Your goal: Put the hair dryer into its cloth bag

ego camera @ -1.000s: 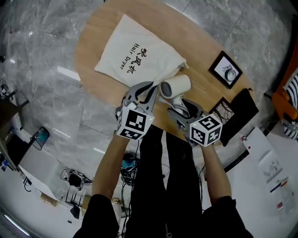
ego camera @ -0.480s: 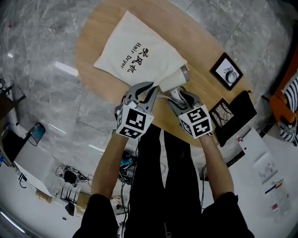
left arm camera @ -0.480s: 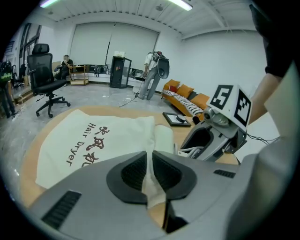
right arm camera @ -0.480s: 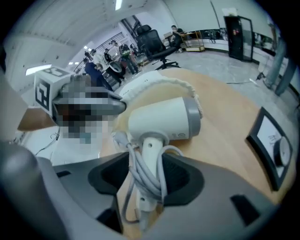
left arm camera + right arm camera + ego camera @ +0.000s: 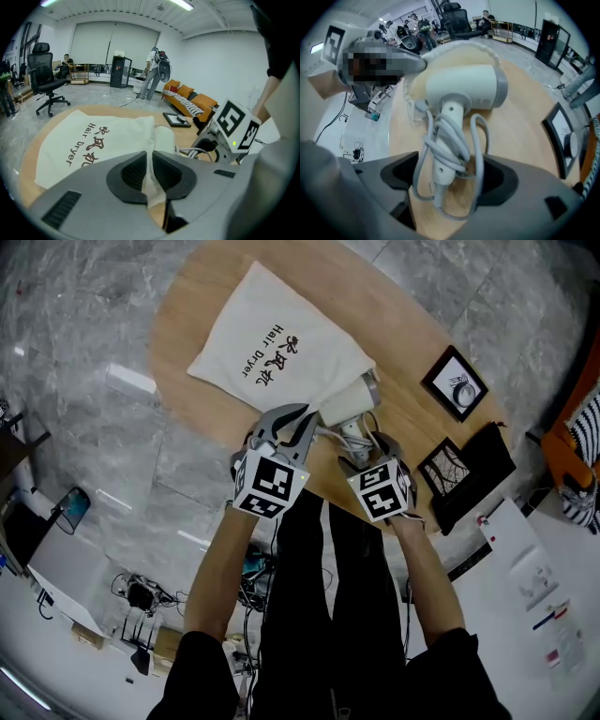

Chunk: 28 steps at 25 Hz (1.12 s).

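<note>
A: Entry one, the bag?

B: Cream cloth, printed "Hair Dryer". It lies flat on the round wooden worktop, upper centre of the head view, with its mouth toward the lower right.

A: Entry two, the dryer?

B: White, on its side on the worktop at the bag's mouth, just right of centre in the head view. The barrel's front end meets the opening and looks to be just inside the cloth. The grey rear end and the handle lie outside. A grey cord is wound round the handle, with loose loops beside it.

A: Entry three, the left hand-held gripper?

B: Centre of the head view. Its jaws are together, clamped on the bag's edge at the mouth, and a strip of cloth shows between the pads.

A: Entry four, the right hand-held gripper?

B: Just right of the left one, pointing steeply down over the handle. Its jaws are wide and opening. Handle and cord stand between them, and the pads are not pressing on the handle.

A: Sundries?

B: Two framed pictures and a black pouch at the worktop's right edge. In the room behind are an office chair and an orange sofa.
</note>
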### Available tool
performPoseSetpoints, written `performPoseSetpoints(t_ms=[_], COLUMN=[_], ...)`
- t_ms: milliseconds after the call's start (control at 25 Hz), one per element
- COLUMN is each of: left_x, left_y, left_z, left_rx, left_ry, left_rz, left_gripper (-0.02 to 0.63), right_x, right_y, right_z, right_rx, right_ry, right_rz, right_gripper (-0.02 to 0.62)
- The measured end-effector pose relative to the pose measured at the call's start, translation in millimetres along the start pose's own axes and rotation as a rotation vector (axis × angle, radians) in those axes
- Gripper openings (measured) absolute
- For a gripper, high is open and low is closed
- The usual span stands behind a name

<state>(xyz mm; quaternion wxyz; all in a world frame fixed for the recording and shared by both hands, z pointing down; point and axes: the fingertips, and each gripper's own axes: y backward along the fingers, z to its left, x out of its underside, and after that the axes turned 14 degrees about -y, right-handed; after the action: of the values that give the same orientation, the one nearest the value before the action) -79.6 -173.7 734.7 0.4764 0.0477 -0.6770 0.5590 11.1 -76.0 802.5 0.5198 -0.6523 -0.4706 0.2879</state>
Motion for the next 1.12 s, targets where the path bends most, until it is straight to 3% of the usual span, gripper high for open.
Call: performPoseSetpoints(t_ms=[160,320,400,720,1120], left_x=[0,0,0,-4,-14], left_y=[-1,0,0,4,8], left_z=[0,0,-1,-1,-1], left_rx=[0.000,-0.001,0.003,0.009,0.028], left_ry=[0.002,0.003,-0.001,-0.013,-0.007], left_rz=[-0.001,-0.002,0.000,-0.017,-0.042], left_gripper=[0.043,0.043,0.043,0.043,0.043], right_x=[3,-2,-7,-43,-91], right_y=[-10,-8,-2,19,18], right_z=[0,-7,-9,-3,14], right_rx=[0.066,0.105,0.112,0.101,0.042], right_ry=[-0.008,-0.043,-0.003,0.181,0.251], right_rz=[-0.045,-0.055,-0.083,-0.158,-0.218], right_gripper=[0.350,0.231,0.218,0.213,0.213])
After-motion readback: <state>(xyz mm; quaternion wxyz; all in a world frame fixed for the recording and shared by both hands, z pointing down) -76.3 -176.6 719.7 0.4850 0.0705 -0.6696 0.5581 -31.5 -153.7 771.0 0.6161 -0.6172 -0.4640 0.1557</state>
